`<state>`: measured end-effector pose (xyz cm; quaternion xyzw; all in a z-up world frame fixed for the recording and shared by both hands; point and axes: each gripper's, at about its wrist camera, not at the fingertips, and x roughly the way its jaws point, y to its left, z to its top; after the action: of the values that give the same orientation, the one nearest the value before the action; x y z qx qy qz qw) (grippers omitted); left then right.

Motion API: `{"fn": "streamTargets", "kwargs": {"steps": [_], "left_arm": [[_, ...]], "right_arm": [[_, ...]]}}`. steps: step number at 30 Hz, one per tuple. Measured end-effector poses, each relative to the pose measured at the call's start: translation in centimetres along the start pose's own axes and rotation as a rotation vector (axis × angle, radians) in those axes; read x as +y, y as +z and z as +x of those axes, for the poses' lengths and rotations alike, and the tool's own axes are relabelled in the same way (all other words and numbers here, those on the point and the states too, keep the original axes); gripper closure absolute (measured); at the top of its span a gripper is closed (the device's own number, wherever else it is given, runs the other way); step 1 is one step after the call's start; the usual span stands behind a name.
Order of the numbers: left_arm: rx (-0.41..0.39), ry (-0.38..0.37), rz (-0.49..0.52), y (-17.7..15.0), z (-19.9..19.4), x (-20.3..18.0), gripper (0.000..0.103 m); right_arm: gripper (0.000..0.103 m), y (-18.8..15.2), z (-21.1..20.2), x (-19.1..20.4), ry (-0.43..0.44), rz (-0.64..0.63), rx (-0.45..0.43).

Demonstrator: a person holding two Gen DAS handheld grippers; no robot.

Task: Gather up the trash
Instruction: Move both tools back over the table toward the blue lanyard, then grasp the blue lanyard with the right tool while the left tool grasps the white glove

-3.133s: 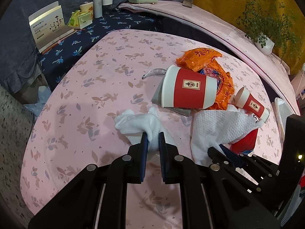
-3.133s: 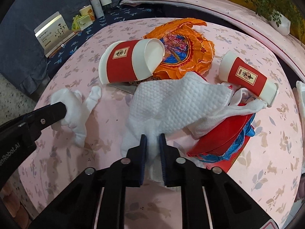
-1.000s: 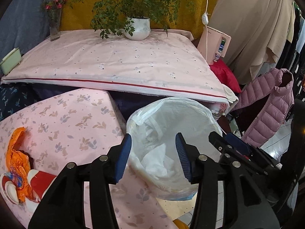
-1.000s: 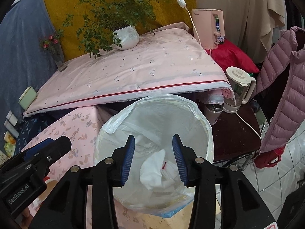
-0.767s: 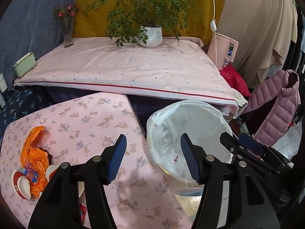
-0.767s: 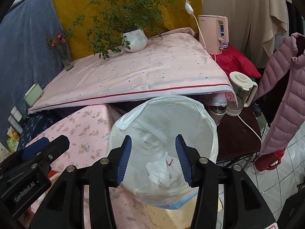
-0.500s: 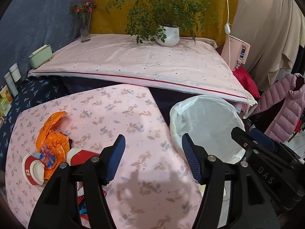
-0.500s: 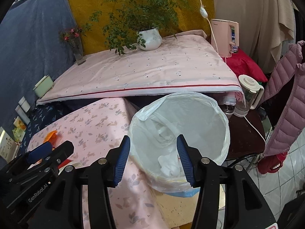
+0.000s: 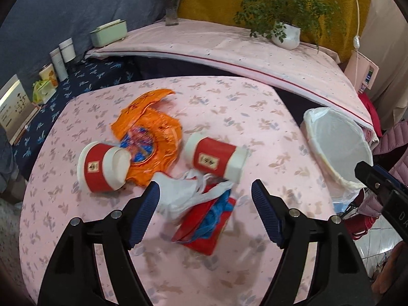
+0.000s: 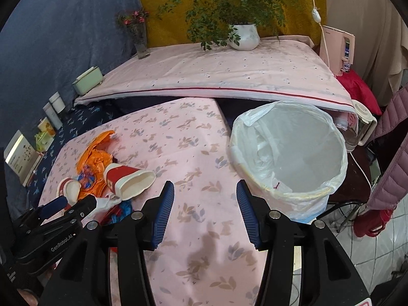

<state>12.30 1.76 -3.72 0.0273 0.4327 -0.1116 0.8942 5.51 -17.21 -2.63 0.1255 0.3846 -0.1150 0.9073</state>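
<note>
On the pink flowered table [image 9: 229,107] lie two red-and-white paper cups on their sides, one on the left [image 9: 102,168] and one on the right [image 9: 215,159]. With them are an orange wrapper [image 9: 150,132], a white tissue [image 9: 183,196] and a red packet with blue plastic [image 9: 206,219]. My left gripper [image 9: 205,204] is open and empty above the tissue and packet. My right gripper [image 10: 205,209] is open and empty over the table's edge, left of the white-lined bin [image 10: 288,158]. The bin also shows in the left wrist view [image 9: 336,148].
A raised pink-covered platform [image 10: 229,74] runs behind the table with a potted plant [image 10: 242,35] and a flower vase [image 10: 139,38]. Jars and a box stand on a dark blue cloth [image 9: 84,76] at the left. A pink jacket [image 10: 390,153] hangs at the right.
Both grippers dropped their white tissues into the bin and opened. They have swung left from the bin back over the table; the left one now hovers above the remaining trash.
</note>
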Motion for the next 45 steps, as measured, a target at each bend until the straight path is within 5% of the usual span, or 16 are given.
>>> {"fn": "streamTargets", "kwargs": {"steps": [11, 29, 45], "left_arm": [[0.053, 0.053, -0.094, -3.1, 0.8, 6.4, 0.032], [0.094, 0.000, -0.163, -3.8, 2.6, 9.0, 0.032], [0.083, 0.003, -0.224, -3.2, 2.3, 11.1, 0.032]], "right_arm": [[0.053, -3.8, 2.5, 6.2, 0.052, -0.104, 0.092], [0.053, -6.3, 7.9, 11.2, 0.124, -0.151, 0.222], [0.055, -5.8, 8.5, 14.2, 0.214, -0.173, 0.230]]}}
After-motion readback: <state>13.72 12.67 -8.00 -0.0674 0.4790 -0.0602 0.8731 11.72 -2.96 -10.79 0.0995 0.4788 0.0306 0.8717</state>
